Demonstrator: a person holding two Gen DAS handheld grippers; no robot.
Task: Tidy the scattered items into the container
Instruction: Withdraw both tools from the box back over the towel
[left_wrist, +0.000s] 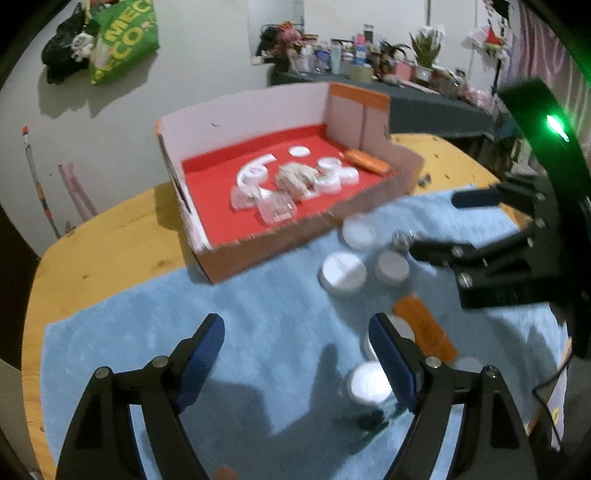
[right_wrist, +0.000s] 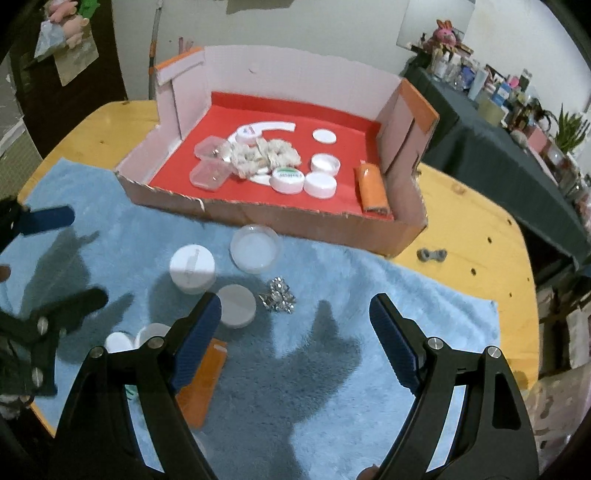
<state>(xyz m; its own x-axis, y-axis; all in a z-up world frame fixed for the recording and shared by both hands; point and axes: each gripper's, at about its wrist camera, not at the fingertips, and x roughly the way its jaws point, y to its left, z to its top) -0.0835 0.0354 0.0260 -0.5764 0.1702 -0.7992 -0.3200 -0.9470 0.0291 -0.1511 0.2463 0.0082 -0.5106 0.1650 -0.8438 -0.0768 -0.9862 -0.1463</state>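
Yellow wooden table (right_wrist: 476, 221) carries a fluffy light-blue towel (right_wrist: 332, 295), and a shallow cardboard box (right_wrist: 295, 221) with a red floor stands at the towel's far edge.

Inside the box I count two clear plastic cases (right_wrist: 208, 173), four round white lids or jars (right_wrist: 319, 184), one of them with a green label (right_wrist: 287, 180), a crumpled beige bundle (right_wrist: 258, 155) in the middle, and one orange tube (right_wrist: 373, 190) lying along the right wall.

On the towel, outside the box, lie a clear round dish (right_wrist: 255, 248), a white jar (right_wrist: 192, 268) and a white cap (right_wrist: 236, 305), close together. Just beside the cap is a small shiny piece of crumpled foil (right_wrist: 277, 297). A flat orange piece (right_wrist: 201, 380) and at least two more small white caps (right_wrist: 118, 341) lie nearer, partly hidden behind a finger.

The right gripper (right_wrist: 295, 339) hangs above the towel with its black fingers and ribbed blue pads (right_wrist: 201, 339) spread wide, holding nothing. The left gripper (left_wrist: 295, 362) is also spread apart and empty; a white cap (left_wrist: 369, 384) lies just beside its right pad.

A small grey metal part (right_wrist: 431, 254) rests on the bare wood.
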